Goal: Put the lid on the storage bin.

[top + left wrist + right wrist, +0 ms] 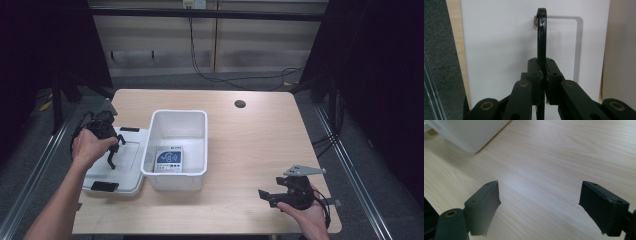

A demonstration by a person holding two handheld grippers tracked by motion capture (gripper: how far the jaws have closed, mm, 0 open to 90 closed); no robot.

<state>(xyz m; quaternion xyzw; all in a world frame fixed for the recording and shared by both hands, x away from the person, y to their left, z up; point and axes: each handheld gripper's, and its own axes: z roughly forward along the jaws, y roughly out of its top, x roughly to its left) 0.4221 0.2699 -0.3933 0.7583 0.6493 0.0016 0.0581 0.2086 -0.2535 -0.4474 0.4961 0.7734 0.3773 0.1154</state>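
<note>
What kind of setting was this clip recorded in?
Probably a lab or recording booth, not a home. A bare wooden table stands between dark curtains, with cables trailing over grey carpet behind it. On it sit only a white bin and its lid.

White lid: lies flat on the table, touching the left wall of the bin. Black handle: raised upright off the lid. White rectangular bin: open, upright, mid-table. Blue-and-white packet: flat on the bin floor, near end.
</note>
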